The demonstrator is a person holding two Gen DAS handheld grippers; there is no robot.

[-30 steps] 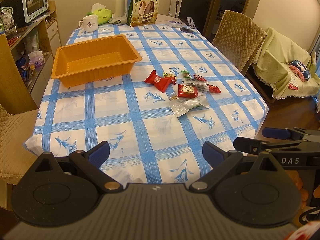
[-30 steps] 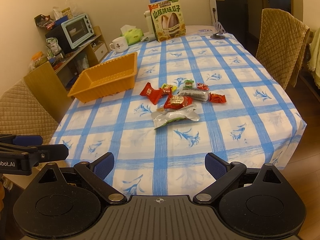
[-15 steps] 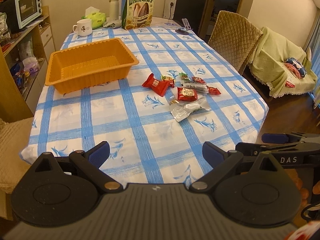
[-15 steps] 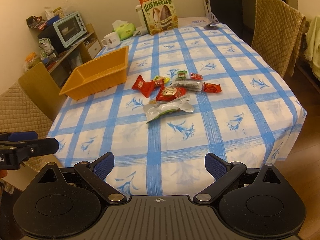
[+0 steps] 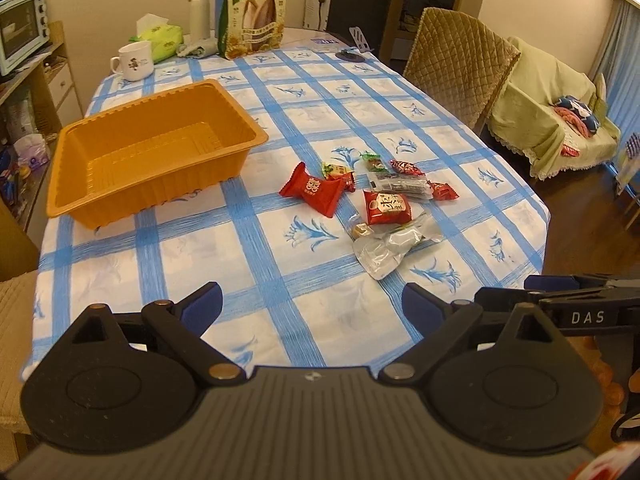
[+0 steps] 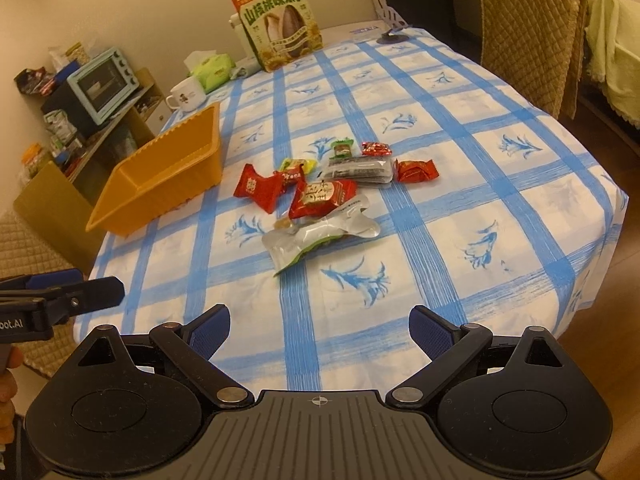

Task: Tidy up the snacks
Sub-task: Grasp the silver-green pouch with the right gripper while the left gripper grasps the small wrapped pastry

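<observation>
On the counter (image 5: 168, 248), checked cloth. Orange bin (image 5: 152, 148) far left, empty. Snacks (image 5: 376, 196) lie clustered mid-counter, just right of the bin, none inside yet. Silver pouch (image 6: 320, 240) nearest: light, crinkly, likely slick; pinch a flat sealed edge. Red packs (image 5: 314, 189) soft; take by the crimped ends. Left tool (image 5: 310, 304) and right tool (image 6: 318, 330) both spread wide, empty, short of the pile. Left view shows bin floor; right view only its outer wall.
</observation>
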